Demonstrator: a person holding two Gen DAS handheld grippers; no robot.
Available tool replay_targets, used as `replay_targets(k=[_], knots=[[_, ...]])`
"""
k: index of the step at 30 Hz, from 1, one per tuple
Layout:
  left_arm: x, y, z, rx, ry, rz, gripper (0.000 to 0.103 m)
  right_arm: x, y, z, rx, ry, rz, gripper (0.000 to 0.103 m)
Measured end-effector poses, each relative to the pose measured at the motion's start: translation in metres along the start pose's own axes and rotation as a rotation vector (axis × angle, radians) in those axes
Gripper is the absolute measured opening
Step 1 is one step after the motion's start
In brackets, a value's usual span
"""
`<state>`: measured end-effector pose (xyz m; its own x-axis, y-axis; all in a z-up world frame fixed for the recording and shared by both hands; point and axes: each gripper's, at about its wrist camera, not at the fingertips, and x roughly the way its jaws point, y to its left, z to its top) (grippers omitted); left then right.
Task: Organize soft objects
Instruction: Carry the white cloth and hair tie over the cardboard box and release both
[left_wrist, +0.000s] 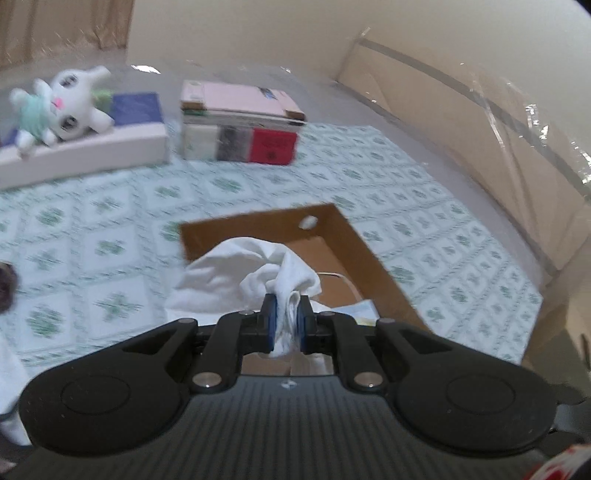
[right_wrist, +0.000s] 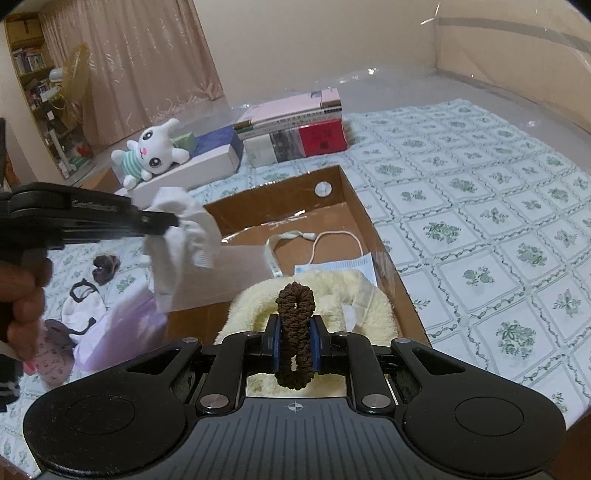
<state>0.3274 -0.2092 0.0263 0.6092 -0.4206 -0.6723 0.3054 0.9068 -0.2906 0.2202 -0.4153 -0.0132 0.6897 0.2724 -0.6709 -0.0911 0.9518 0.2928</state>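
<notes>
In the right wrist view the right gripper (right_wrist: 294, 334) sits at six o'clock with its blue pads pressed together on a brown scrunchie (right_wrist: 295, 325), whose loop stands upright between them and pokes out above and below. Directly beyond it, a pale yellow fleecy item (right_wrist: 373, 306) lies in the near end of the open cardboard box (right_wrist: 384, 243), and past that, toward twelve o'clock, a face mask (right_wrist: 340, 267) with its ear loop rests on the box floor. At nine o'clock the left gripper (right_wrist: 173, 221) reaches in from the side, held by a hand (right_wrist: 22, 295), and is clamped on a white cloth (right_wrist: 184, 236) that hangs over the box's left edge. Below it, at about eight o'clock, more soft things lie loose on the green-patterned sheet (right_wrist: 498, 221), among them a dark scrunchie (right_wrist: 105, 267) and a lilac item (right_wrist: 122, 325). In the left wrist view the left gripper (left_wrist: 287, 321) shows its pads closed on the white cloth (left_wrist: 236, 273), which bunches forward over the cardboard box (left_wrist: 369, 251). Farther off, at eleven o'clock, a white plush bunny (left_wrist: 62, 103) lies on a flat white box (left_wrist: 92, 151), and near twelve o'clock stands a stack of books (left_wrist: 240, 125) against the cream wall.
</notes>
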Motion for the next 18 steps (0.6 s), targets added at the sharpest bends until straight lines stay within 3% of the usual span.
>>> replay_targets(k=[7,12,16,18], knots=[[0.021,-0.023,0.005,0.038,0.005,-0.103,0.011,0.012,-0.005,0.0,0.006,0.013,0.008,0.016],[0.026,-0.012,0.001,0.052,0.015,-0.013,0.015,0.016,-0.005,0.004,0.0,0.014,0.012,0.016],[0.011,0.003,-0.003,0.047,-0.003,0.027,0.029,0.019,-0.004,0.01,-0.007,0.005,0.015,0.016],[-0.001,0.007,-0.005,0.052,-0.022,0.038,0.031,0.018,-0.002,0.014,-0.011,-0.01,0.019,0.016]])
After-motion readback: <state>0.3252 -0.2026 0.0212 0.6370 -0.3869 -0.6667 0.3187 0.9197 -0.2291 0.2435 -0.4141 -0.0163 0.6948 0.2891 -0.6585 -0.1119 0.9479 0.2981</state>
